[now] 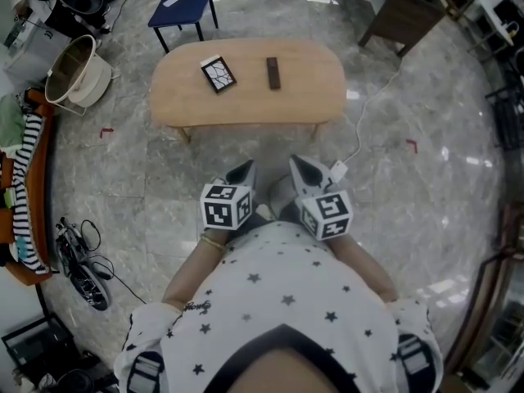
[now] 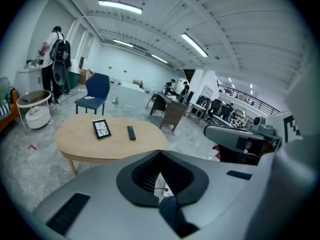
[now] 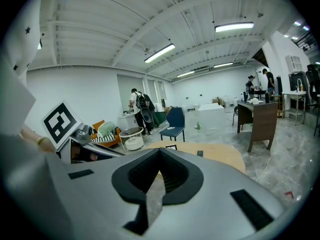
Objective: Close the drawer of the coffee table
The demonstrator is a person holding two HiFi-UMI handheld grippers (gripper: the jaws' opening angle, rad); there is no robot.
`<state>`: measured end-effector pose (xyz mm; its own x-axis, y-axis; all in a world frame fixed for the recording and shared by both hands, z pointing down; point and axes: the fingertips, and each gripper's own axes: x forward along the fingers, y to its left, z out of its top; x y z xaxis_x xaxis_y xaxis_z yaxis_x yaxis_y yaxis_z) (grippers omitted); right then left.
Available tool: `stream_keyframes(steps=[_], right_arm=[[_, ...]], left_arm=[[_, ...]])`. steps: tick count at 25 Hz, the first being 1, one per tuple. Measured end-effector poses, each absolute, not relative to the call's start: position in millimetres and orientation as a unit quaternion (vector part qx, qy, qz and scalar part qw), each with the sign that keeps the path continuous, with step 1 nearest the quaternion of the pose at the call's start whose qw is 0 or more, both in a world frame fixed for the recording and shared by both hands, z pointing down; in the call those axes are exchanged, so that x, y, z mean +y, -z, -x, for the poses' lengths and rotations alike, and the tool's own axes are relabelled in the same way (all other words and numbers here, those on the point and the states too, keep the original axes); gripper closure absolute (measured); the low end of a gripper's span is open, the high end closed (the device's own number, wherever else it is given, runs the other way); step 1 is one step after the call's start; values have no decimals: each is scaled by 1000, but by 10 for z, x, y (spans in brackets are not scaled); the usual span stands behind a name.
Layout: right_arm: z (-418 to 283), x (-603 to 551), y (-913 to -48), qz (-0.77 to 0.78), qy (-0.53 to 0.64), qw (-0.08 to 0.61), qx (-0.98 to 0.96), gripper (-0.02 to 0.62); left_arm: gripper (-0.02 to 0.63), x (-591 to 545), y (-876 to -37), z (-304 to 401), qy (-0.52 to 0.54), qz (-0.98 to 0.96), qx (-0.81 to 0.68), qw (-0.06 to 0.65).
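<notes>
1. Presently your left tongs (image 1: pixel 244 170) and right tongs (image 1: pixel 298 165) are pinched together, empty, near your body.
2. The coffee table (image 1: pixel 246 105) stands well ahead; no drawer juts out on your side: closed, or facing away.

Coffee table (image 1: pixel 246 105) carries tablet (image 1: pixel 218 74), remote (image 1: pixel 273 73).

light wood coffee table (image 1: pixel 246 101), blue chair (image 1: pixel 182 0)
</notes>
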<state>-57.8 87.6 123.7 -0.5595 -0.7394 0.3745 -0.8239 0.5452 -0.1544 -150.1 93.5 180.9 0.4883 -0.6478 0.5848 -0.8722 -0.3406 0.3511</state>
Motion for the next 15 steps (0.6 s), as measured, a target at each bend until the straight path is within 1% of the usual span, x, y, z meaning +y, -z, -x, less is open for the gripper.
stream_keyframes(steps=[15], right_arm=[[638, 1055, -1232, -433, -169, 123, -877, 589]], left_arm=[[597, 1112, -1805, 1409, -179, -808, -458, 323]])
